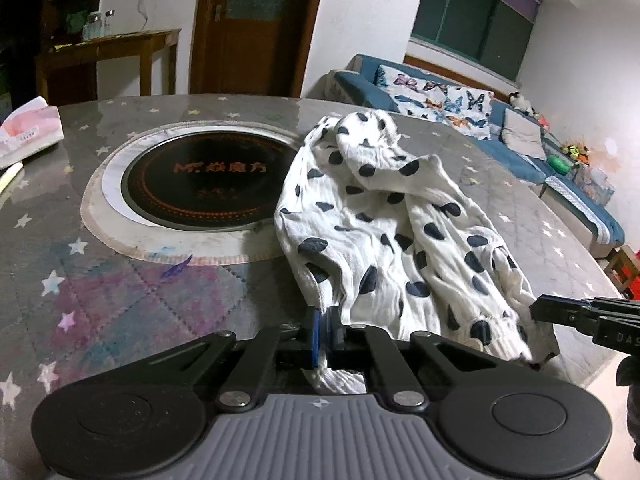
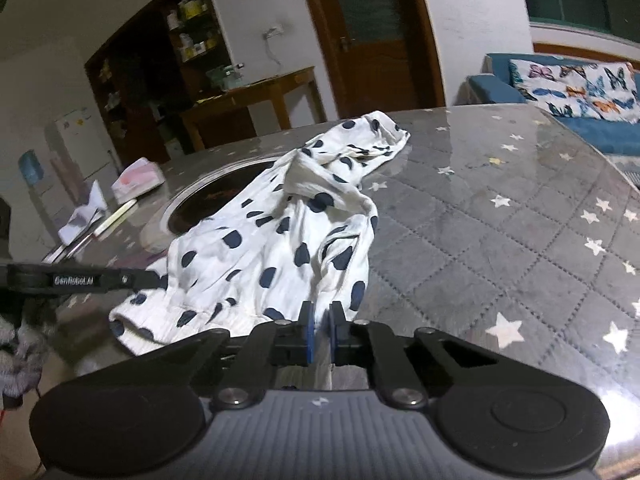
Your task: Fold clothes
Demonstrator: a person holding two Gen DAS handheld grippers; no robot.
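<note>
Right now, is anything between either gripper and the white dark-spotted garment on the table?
Nothing visible: the left gripper and right gripper are each shut on the white dark-spotted garment's near edge.

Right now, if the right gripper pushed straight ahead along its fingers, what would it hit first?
Probably the spotted garment itself: the right gripper is already shut on its near edge, and the bunched cloth lies directly ahead on the table.

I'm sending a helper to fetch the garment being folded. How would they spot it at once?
Find the round table with the grey starred cover and the black cooktop sunk in its middle. The garment lies crumpled beside that cooktop, overlapping its edge. It alone is white cloth with dark blue dots.
</note>
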